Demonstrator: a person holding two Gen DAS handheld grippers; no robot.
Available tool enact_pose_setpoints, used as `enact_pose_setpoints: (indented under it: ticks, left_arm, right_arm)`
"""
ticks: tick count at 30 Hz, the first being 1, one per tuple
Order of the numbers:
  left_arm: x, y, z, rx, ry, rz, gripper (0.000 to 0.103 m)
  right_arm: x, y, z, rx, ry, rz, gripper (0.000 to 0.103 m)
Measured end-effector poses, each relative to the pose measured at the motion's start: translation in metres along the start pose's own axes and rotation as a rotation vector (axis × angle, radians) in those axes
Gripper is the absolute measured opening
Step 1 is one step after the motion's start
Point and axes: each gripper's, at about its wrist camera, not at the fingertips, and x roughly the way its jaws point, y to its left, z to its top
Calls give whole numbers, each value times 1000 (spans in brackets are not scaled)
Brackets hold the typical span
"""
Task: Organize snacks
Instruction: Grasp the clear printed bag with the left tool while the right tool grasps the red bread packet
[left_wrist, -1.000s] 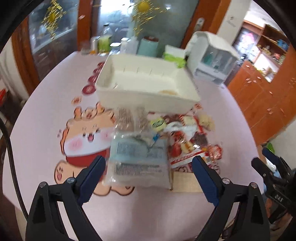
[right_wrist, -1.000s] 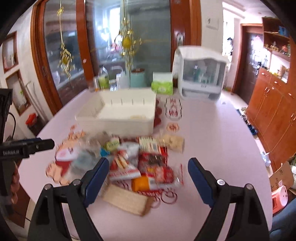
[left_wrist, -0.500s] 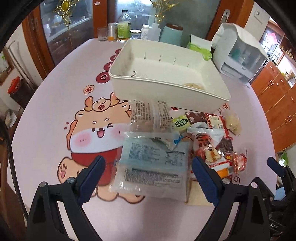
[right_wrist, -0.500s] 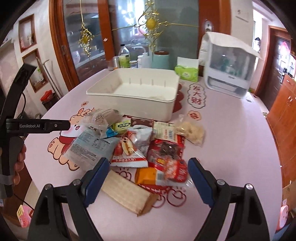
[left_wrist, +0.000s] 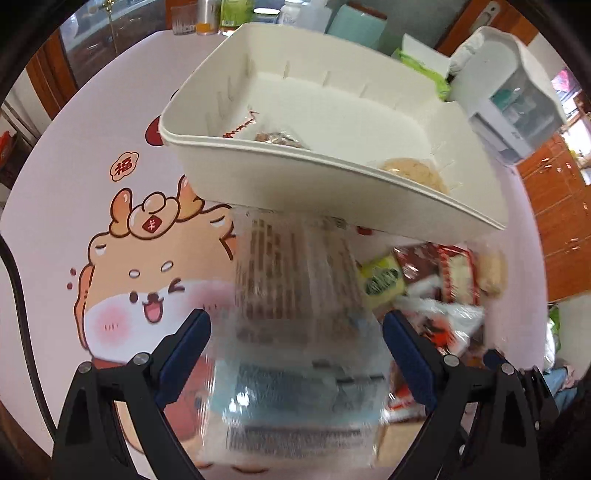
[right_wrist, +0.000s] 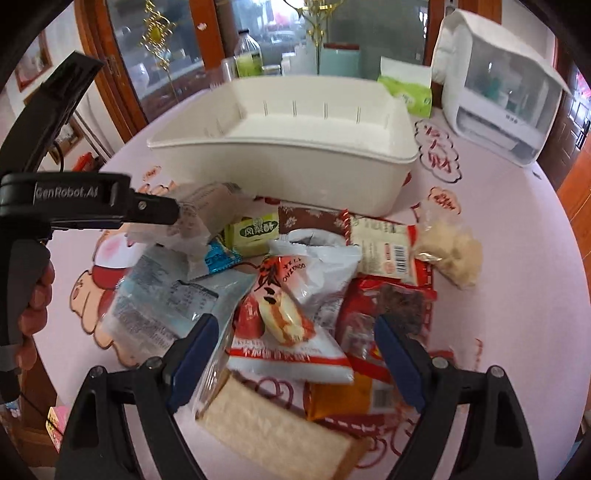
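Note:
A white bin (left_wrist: 332, 184) (right_wrist: 295, 155) stands at the table's far side with a couple of snack packs inside. A pile of snack packs lies in front of it. My left gripper (left_wrist: 295, 350) is open, low over a clear pack of brown bars (left_wrist: 295, 280) and a pale blue pack (left_wrist: 295, 406). In the right wrist view the left gripper's fingertips (right_wrist: 162, 210) touch that clear pack (right_wrist: 210, 206). My right gripper (right_wrist: 291, 358) is open, straddling a white and red bread pack (right_wrist: 291, 317) without touching it.
A tan wafer pack (right_wrist: 280, 428), a red pack (right_wrist: 388, 310), a yellow-green pastry (right_wrist: 255, 232) and a fluffy beige snack (right_wrist: 454, 254) lie in the pile. A white appliance (right_wrist: 498, 81), green tissue box (right_wrist: 406, 92) and bottles stand behind the bin.
Both grippers have moved forward and down toward the pile. The left one now reaches the clear bar pack; the right one sits over the bread pack. Both stayed open.

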Motion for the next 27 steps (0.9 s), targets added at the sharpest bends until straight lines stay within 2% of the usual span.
enact_pose_setpoints:
  ticks: [4,7,11,15,16,19,27]
  left_arm:
    - [22,0,10,-15,31,-15,94]
    - [32,0,14,-20,27,18,94]
    - [37,-2,17,0,15,22,80]
    - [36,-3,16,14,-9,42,75]
    - [34,-4,15,15,-22,39,69]
    - [25,-3,10,23,-48,49,67]
    - [-20,9,-12,-6,-103,22,67]
  right_arm:
    - [16,6,3,-7,33,-27,81]
    - [27,9,2,-9,66,-43,75]
    - [36,13,1,-13,90,-52,69]
    - [35,13,-1,-12,74,-47,58]
    - [34,12,0,-5,69,-38,54]
    - [31,8,1,11,57,-16,48]
    - [1,2,1,38,11,29,47]
